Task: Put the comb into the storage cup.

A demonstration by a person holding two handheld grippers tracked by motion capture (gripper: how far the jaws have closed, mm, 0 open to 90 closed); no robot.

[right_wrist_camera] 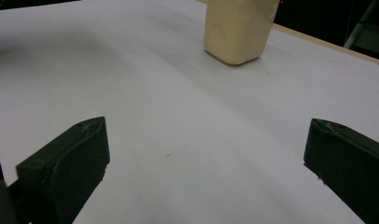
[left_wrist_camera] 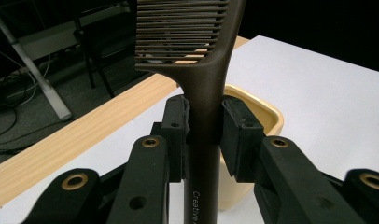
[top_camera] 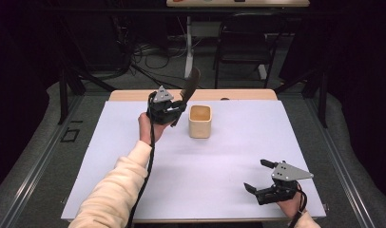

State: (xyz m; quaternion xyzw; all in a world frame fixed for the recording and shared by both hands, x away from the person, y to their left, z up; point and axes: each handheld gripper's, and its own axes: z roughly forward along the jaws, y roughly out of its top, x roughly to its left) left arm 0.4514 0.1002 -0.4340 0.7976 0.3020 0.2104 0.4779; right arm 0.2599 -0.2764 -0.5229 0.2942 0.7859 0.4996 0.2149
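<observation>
The cream square cup (top_camera: 200, 122) stands upright near the middle of the far half of your tabletop (top_camera: 134, 142), on its white sheet. From the high view its inside looks tan and you can make out nothing lying in it. The left gripper view catches its rim (left_wrist_camera: 267, 114) just behind the jaws, and the right gripper view shows its rounded base (right_wrist_camera: 236, 32) resting flat on the white surface.

Your left hand-held gripper (top_camera: 174, 110) is raised just to the left of the cup and is clamped on the handle of a dark brown comb (top_camera: 190, 85). In the left gripper view both pads press on the handle, the toothed head (left_wrist_camera: 178, 28) stands above the jaws, and white lettering runs along the handle below them. The comb points up and away from you, tilted toward the far edge, its head higher than the cup's rim and off to the cup's left rather than over its mouth.

Your right hand-held gripper (top_camera: 257, 175) sits low at the near right corner, well apart from the cup, jaws spread wide with bare white sheet between them. Nothing lies between it and the cup.

Beyond the tabletop's wooden far edge (top_camera: 134, 94) you have a dark chair (top_camera: 243, 42) and loose cables (top_camera: 153, 57) on the floor.
</observation>
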